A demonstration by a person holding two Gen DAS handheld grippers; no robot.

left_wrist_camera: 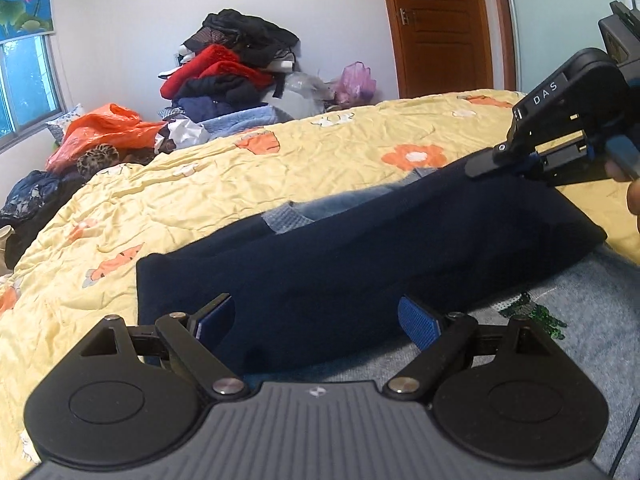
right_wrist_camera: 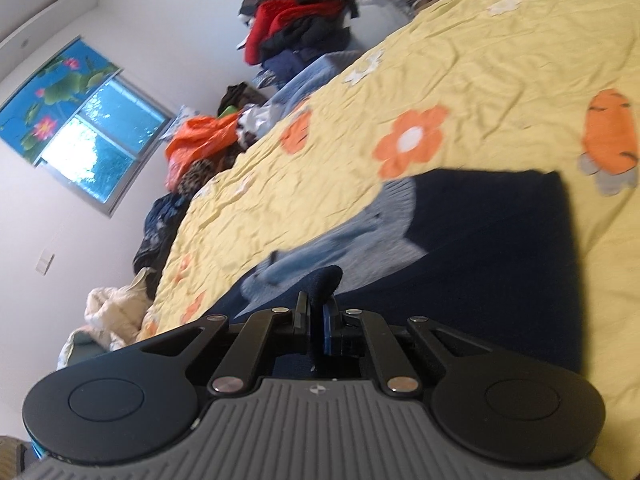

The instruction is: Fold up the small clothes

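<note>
A bedroom with pale walls; most of both views is filled by one bed point(left_wrist_camera: 340, 160) under a crumpled yellow quilt printed with orange flowers and carrots. One wooden door point(left_wrist_camera: 440, 28) stands at one o'clock in the left wrist view; one window point(right_wrist_camera: 104, 148) with a blue lotus-print blind above it sits at nine o'clock in the right wrist view. Beyond the far edge of the bed, at eleven o'clock in the left wrist view, rises one tall heap of clothes point(left_wrist_camera: 236, 68), black on top, red in the middle, dark blue below; lower, at ten o'clock, lies one orange plastic bag point(left_wrist_camera: 104, 128); a pink bag point(left_wrist_camera: 356, 80) rests at twelve o'clock.

On the quilt lies one dark navy garment point(left_wrist_camera: 360, 248), the piece being folded, spread across the centre of the left wrist view, with lighter blue and grey knit cloth showing at its upper edge. A grey garment point(left_wrist_camera: 580, 300) with green sequins lies under it at four o'clock.

Two tongs are present. The left tongs point(left_wrist_camera: 316, 320) stand wide open just above the near edge of the navy garment, gripping nothing; the right tongs point(right_wrist_camera: 316, 312) are closed on a pinched fold of the same navy garment, seen at three o'clock in the left wrist view.
</note>
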